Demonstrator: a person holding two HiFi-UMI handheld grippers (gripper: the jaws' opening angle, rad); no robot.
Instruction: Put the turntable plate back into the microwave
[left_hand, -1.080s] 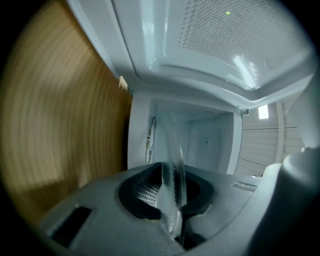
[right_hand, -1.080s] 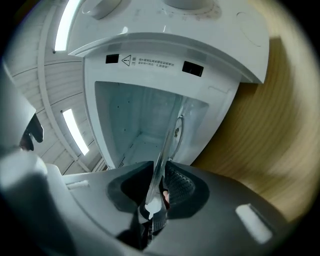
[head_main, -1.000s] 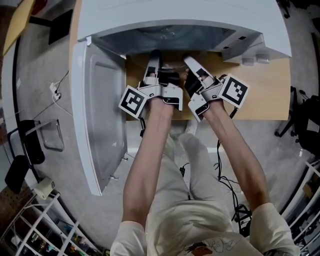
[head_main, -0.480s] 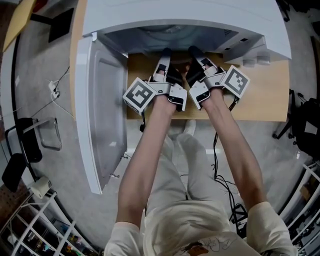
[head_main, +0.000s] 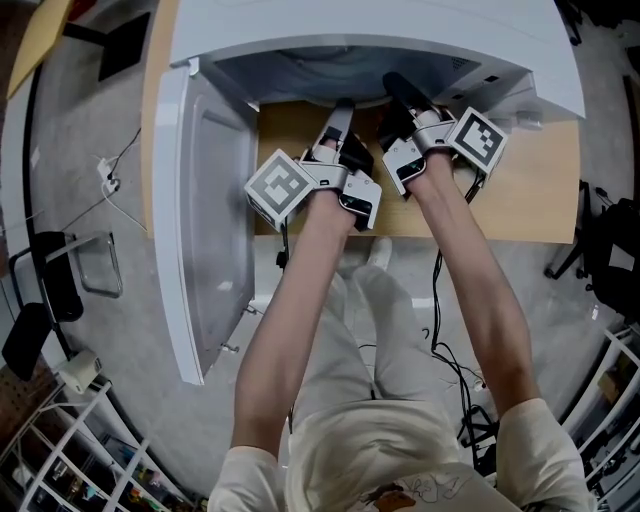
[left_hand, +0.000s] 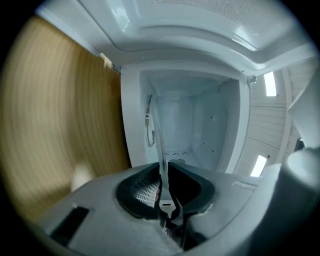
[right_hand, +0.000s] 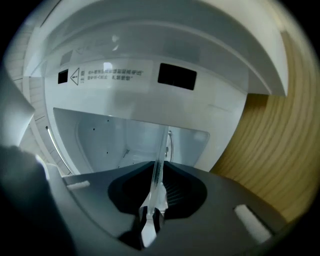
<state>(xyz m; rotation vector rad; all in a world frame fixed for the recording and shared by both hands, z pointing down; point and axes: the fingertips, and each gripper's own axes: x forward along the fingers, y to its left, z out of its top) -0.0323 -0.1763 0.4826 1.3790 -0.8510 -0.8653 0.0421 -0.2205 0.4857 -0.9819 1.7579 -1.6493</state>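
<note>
The microwave door hangs swung wide open at the far left, its inner face turned toward the person. Next to it the white microwave sits on a wooden counter, its cavity open to the front.

The person's two bare forearms reach up to that opening side by side. The left gripper, with its marker cube turned out to the left, points into the mouth of the microwave. In the left gripper view its jaws are pinched on the rim of the glass plate, which shows only as a thin clear edge running from the jaws out toward the cavity's back wall.

The plate is carried between the two grippers, roughly flat to the counter, right at the front of the microwave with its far part inside the opening. From the head view the glass is too clear to make out, and I cannot tell whether it touches the cavity floor.

The right gripper is just beside the left one and a little deeper in, its marker cube out to the right. Its jaws have just been closing and now clamp the same plate rim between the pads. Above them runs the microwave's front frame with a printed warning label.
</note>
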